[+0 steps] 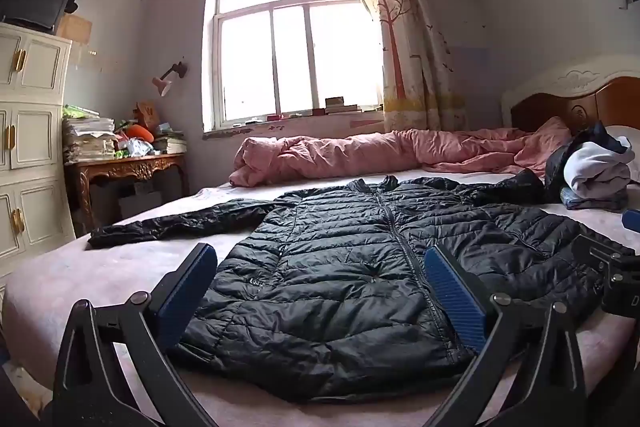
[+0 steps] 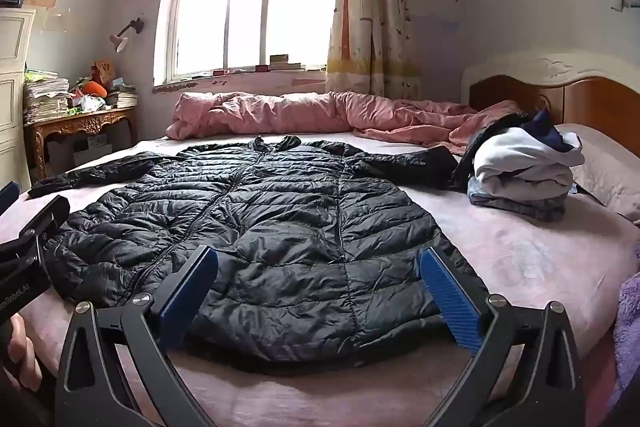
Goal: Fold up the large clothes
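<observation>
- Two tongs of mine hang over the near edge of the bed, both spread wide with nothing between the pads.
- At far left, a white cabinet and a carved wooden table piled with papers.
- My left gripper frames the hem of the black puffer jacket.
- That jacket lies flat, front up, zipped, sleeves out to both sides.
- My right gripper hovers above the same hem.
- Behind, a pink duvet; right, a stack of folded clothes.
</observation>
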A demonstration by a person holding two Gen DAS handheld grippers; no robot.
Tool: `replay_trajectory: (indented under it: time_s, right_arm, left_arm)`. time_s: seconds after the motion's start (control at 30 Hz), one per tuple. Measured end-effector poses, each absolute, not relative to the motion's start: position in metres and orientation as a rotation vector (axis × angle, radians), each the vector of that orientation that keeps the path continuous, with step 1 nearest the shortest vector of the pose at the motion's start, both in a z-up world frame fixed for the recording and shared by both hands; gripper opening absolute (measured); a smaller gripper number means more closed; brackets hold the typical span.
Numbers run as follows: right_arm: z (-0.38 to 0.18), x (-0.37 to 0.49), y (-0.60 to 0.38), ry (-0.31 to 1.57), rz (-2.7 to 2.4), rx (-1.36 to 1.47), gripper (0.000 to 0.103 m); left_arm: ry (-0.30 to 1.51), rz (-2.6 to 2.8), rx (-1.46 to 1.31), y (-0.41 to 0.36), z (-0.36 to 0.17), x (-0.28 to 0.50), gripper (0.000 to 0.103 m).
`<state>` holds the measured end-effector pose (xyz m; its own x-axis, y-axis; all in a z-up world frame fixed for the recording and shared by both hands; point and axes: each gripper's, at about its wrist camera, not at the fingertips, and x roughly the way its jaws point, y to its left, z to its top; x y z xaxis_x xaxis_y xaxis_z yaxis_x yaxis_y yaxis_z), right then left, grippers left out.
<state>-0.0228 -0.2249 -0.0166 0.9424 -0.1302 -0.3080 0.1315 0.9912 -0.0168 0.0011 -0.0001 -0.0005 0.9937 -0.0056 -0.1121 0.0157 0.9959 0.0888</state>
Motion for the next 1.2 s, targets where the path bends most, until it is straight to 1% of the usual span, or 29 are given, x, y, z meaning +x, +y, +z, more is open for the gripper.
replay_trajectory:
  time_s: [0.13,0.57,1.2]
  right_arm:
    - [-0.016,-0.021,-0.224,0.320,-0.121,0.008,0.102]
    - [-0.015,-0.023,-0.227,0.294,-0.127,0.009,0.103]
    - [-0.016,-0.023,-0.225,0.288,-0.145,-0.001,0.103]
  left_arm:
    - [0.127,-0.008,0.085,0.007,0.003,0.005,0.103]
    - [0.084,0.072,0.116,0.003,0.000,0.001,0.103]
    - [0.098,0.064,0.072,0.011,0.003,0.003,0.103]
